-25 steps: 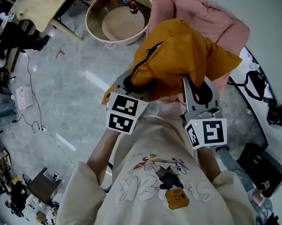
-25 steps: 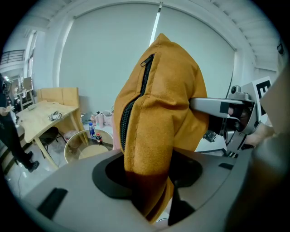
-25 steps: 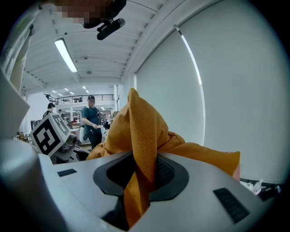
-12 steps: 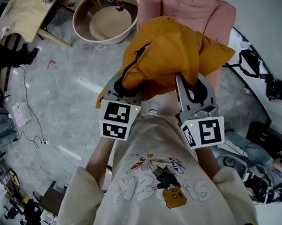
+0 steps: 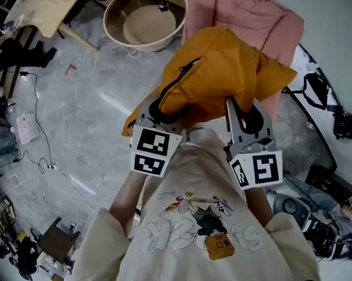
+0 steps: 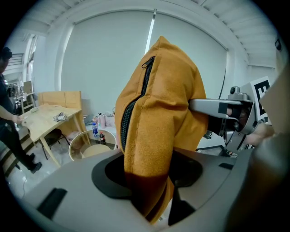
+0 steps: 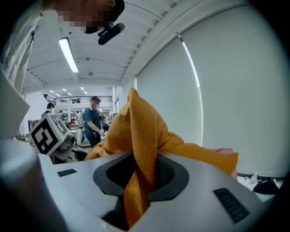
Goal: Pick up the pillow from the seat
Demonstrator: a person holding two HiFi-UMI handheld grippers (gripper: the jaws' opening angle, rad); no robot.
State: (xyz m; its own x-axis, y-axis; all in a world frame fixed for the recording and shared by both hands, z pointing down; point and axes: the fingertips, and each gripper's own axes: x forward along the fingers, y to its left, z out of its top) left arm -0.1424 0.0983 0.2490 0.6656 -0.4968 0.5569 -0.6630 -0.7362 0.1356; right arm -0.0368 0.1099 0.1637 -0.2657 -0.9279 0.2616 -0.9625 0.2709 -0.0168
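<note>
The orange pillow (image 5: 222, 71), with a black zipper along one edge, hangs in the air in front of the person, above the pink seat (image 5: 249, 14). My left gripper (image 5: 158, 113) is shut on the pillow's zipper corner (image 6: 156, 118), and the fabric fills the gap between its jaws. My right gripper (image 5: 245, 113) is shut on a bunched fold of the same pillow (image 7: 141, 136). From the left gripper view, the right gripper (image 6: 229, 111) shows clamped on the pillow's far side. The marker cube of the left gripper (image 7: 45, 133) appears in the right gripper view.
The pink seat stands beyond the pillow. A round wooden tub-like table (image 5: 144, 19) with bottles stands on the grey floor at the upper left, next to a wooden desk (image 5: 39, 12). Cables (image 5: 38, 114) trail at left; black bags (image 5: 332, 121) lie at right. People (image 7: 93, 120) stand far off.
Both grippers keep their hold on the pillow, which stays raised. The head view has swung slightly, so the seat and round table shift a little in the picture.
</note>
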